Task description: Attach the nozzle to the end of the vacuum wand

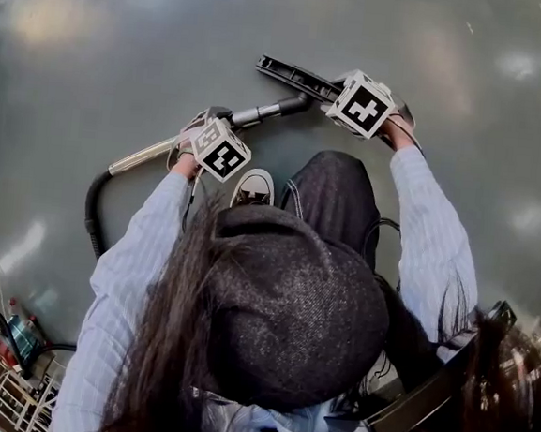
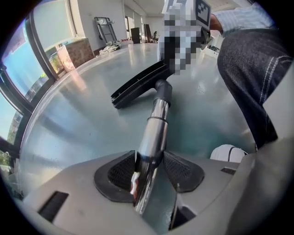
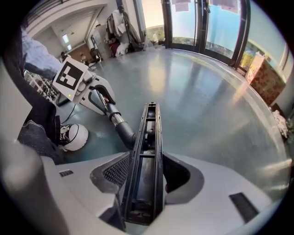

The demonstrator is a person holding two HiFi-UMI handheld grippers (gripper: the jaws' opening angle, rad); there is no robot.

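The shiny metal vacuum wand (image 1: 261, 114) lies low over the grey floor, its black hose (image 1: 92, 214) curling away to the left. The long black nozzle (image 1: 297, 75) sits on the wand's dark end; its neck (image 2: 163, 90) meets the tube there. My left gripper (image 1: 211, 122) straddles the wand (image 2: 154, 133), which rests against the left pad with floor showing on its other side, so the jaws (image 2: 149, 170) stand open. My right gripper (image 1: 336, 86) straddles the nozzle (image 3: 148, 137); its jaws (image 3: 144, 176) are open, with a sliver of gap at the right pad.
The person's white-toed shoe (image 1: 252, 188) and dark trouser leg (image 1: 333, 197) stand just behind the wand. Clutter and a cable (image 1: 14, 348) sit at the lower left. Glass walls (image 3: 220, 27) and boxes (image 3: 264, 75) edge the room far off.
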